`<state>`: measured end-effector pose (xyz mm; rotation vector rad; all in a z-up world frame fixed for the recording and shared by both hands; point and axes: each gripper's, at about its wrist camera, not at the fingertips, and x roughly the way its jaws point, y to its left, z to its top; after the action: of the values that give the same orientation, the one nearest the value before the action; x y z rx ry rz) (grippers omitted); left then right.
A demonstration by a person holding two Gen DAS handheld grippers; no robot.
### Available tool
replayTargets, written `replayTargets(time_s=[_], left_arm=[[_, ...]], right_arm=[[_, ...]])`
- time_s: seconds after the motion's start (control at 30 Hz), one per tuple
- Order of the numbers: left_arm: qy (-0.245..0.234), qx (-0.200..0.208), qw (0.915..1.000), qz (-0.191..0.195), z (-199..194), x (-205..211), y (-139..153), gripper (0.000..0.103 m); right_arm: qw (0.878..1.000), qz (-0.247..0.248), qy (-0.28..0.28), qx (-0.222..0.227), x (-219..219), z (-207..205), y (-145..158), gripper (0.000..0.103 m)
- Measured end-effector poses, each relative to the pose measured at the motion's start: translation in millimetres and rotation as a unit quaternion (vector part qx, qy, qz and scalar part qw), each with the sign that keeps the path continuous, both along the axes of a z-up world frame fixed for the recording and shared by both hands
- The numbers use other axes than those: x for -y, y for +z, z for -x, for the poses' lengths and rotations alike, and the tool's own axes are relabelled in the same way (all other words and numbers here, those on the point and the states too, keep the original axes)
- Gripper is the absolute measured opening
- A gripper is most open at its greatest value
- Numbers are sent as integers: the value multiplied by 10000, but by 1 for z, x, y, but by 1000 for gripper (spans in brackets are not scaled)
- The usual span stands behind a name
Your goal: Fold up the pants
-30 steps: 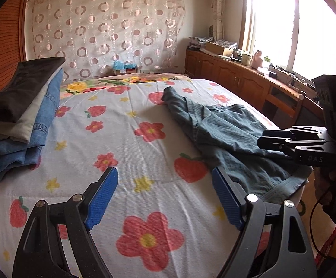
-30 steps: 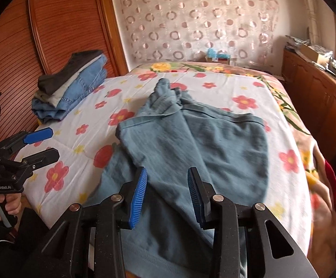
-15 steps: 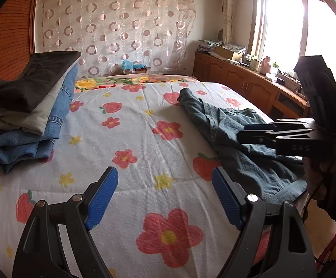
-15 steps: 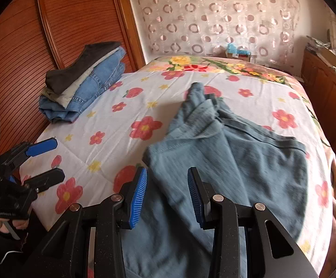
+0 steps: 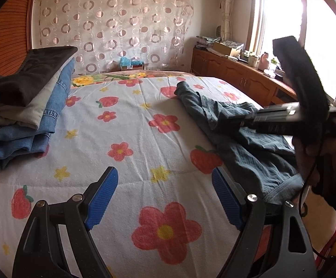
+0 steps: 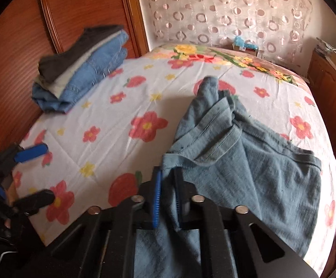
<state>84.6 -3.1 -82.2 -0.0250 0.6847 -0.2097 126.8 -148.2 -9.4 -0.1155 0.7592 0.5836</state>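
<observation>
Right tongs pinch the near edge of the teal pants, rumpled on the bed; left tongs gape empty over the bedspread. One-cornered pull could bunch the cloth, or that thin bite slips

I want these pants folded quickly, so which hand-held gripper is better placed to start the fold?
Right. The right hand-held gripper is clamped on the blue-grey pants at their near edge, while the left hand-held gripper hangs open above bare bedspread, beside the pants.
</observation>
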Motion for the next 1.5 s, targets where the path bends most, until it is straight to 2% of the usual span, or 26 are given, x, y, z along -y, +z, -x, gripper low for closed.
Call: replayTargets(time_s=[0.17, 0.53, 0.83, 1.0, 1.1, 1.23, 1.37, 1.5], left_arm=[[-97, -32, 9999, -6, -2, 8, -2, 84], [-530, -109, 9985, -116, -17, 36, -3, 84], [-760, -269, 9965, -242, -24, 57, -12, 84], [-745, -333, 9962, -294, -24, 59, -17, 84], [-721, -349, 9963, -327, -24, 59, -18, 84], [-695, -321, 9966, -292, -24, 58, -17, 84], [-687, -368, 9964, -331, -26, 59, -21, 84], [-691, -397, 9962, -362, -26, 60, -22, 84]], right_arm=[[9995, -208, -130, 222, 23, 5, 20, 5], [9972, 53, -683, 288, 78, -13, 28, 5], [9950, 200, -964, 148, 91, -38, 22, 5], [9933, 409, -1065, 205, 87, -48, 17, 5], [9920, 328, -1177, 313, 96, -51, 17, 5], [9889, 234, -1420, 381, 107, -52, 14, 5], [9780, 502, -1996, 327, 117, -61, 3, 5], [9818, 259, -1872, 196, 120, -64, -1, 6]])
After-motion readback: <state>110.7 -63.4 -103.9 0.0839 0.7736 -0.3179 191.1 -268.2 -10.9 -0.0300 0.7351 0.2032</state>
